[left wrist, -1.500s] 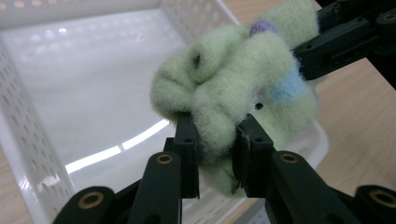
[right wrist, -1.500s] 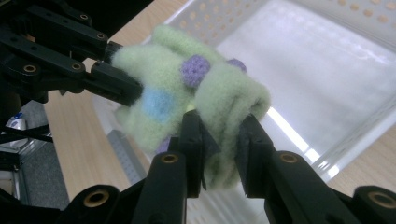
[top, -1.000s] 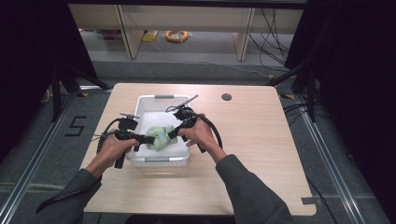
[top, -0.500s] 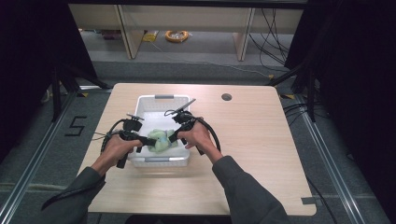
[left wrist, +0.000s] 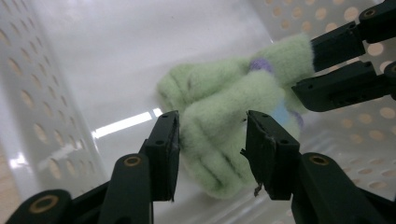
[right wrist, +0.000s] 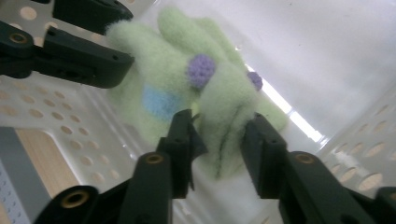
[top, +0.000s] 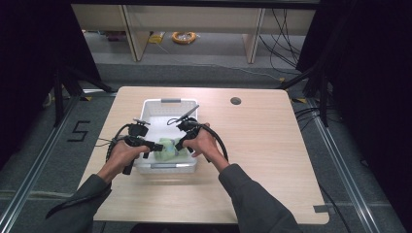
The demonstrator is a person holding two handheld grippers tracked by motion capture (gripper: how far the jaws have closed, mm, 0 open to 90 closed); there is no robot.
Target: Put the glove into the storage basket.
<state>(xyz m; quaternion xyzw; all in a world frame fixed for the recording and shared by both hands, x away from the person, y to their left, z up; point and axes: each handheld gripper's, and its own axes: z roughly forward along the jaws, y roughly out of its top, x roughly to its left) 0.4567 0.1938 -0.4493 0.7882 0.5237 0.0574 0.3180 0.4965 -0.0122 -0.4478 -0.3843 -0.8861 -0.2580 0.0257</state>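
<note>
Both hand-held grippers, left [top: 156,145] and right [top: 179,144], clamp the fuzzy green glove [top: 167,149] inside the white basket [top: 165,103] on the tabletop [top: 262,145], having edged slightly nearer the person since earlier.

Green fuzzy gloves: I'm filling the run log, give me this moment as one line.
left gripper: shut on green gloves | right gripper: shut on green gloves | place: inside white basket | table: wood
</note>
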